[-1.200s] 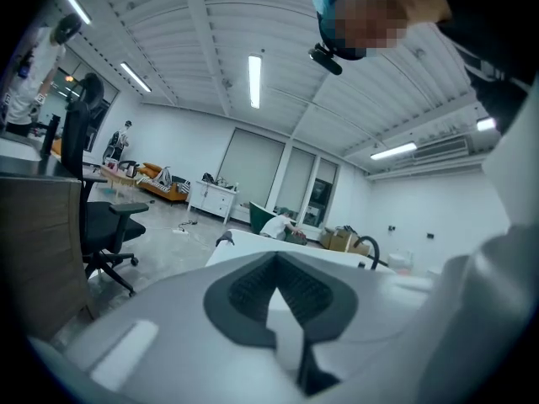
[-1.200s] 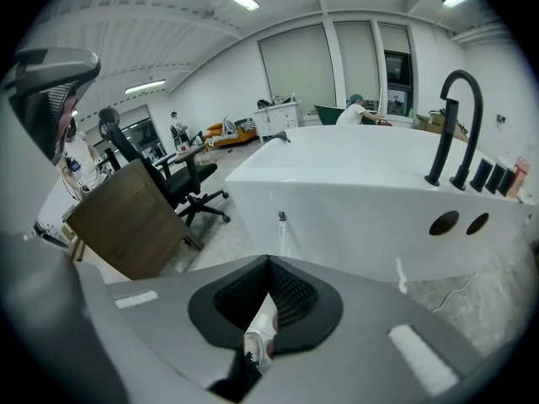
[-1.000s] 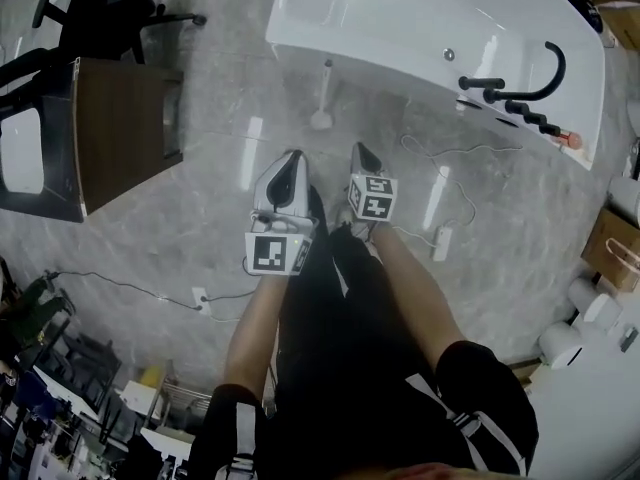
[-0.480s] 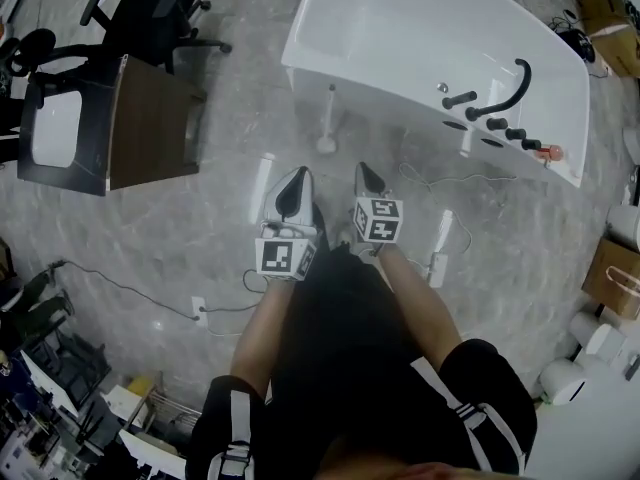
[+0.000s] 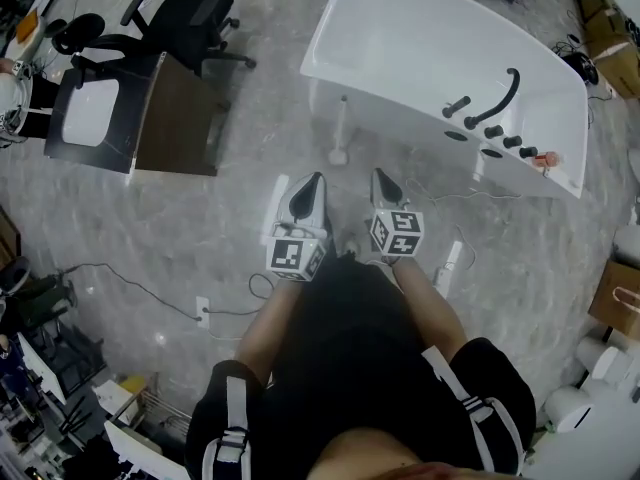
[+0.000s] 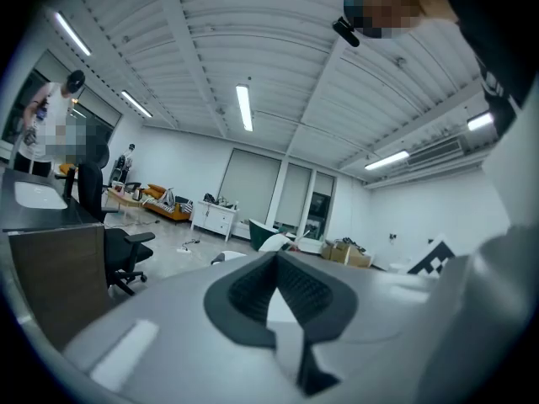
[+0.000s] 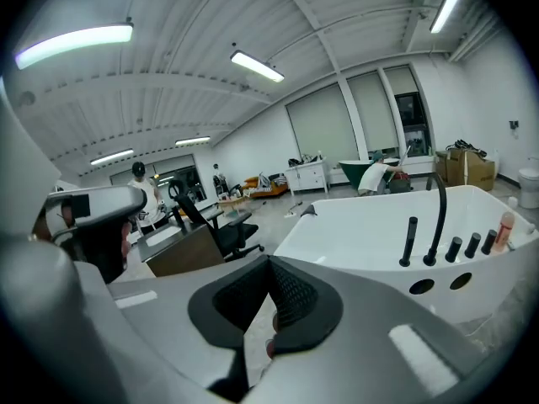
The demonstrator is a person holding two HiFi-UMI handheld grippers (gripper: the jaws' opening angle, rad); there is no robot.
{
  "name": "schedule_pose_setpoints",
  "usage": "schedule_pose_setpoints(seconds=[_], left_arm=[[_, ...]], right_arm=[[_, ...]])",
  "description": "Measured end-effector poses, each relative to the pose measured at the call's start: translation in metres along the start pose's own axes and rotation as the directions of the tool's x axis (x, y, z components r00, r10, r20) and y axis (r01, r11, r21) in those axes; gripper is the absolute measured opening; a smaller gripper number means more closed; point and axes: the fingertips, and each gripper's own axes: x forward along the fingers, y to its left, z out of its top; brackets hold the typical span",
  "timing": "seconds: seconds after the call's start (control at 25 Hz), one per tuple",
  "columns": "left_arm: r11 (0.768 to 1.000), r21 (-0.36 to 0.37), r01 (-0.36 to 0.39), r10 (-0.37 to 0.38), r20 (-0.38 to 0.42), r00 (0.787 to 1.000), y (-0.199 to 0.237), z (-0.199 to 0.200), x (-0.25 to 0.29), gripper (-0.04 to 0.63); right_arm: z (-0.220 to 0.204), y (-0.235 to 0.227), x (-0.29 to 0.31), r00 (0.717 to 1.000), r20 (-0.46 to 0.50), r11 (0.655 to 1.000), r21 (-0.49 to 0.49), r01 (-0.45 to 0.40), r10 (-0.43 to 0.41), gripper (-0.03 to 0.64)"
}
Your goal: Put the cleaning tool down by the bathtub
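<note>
The cleaning tool (image 5: 341, 128), a white stick with a small white head on the floor, stands leaning against the outer wall of the white bathtub (image 5: 420, 33). My left gripper (image 5: 316, 177) and right gripper (image 5: 379, 173) hang side by side in front of me, short of the tool and apart from it. Both are shut with nothing in them. In the left gripper view the left gripper (image 6: 274, 257) points across the room. In the right gripper view the right gripper (image 7: 269, 261) points at the bathtub (image 7: 370, 234) and its black faucet (image 7: 438, 217).
A brown-topped desk (image 5: 175, 118) and a black office chair (image 5: 190, 18) stand at the left. A power strip with cables (image 5: 450, 258) lies on the floor at my right. Cardboard boxes (image 5: 615, 298) sit at the right edge. A person in white (image 6: 38, 133) stands far off.
Both grippers have risen from the floor, still side by side and shut. The head view has pulled back, so the tub looks farther off. The tool has stayed against the tub.
</note>
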Motion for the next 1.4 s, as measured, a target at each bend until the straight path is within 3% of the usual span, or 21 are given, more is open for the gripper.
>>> schedule_pose_setpoints(seconds=[0.56, 1.4], left_arm=[[0.999, 0.023, -0.028, 0.028, 0.005, 1.0, -0.052, 0.007, -0.061, 0.008], [0.998, 0.055, -0.023, 0.023, -0.001, 1.0, -0.071, -0.004, -0.083, 0.008]], right_arm=[[0.044, 0.03, -0.121, 0.984, 0.163, 0.997, -0.028, -0.067, 0.071, -0.002], [0.037, 0.047, -0.151, 0.97, 0.202, 0.989, -0.091, -0.121, 0.137, -0.003]])
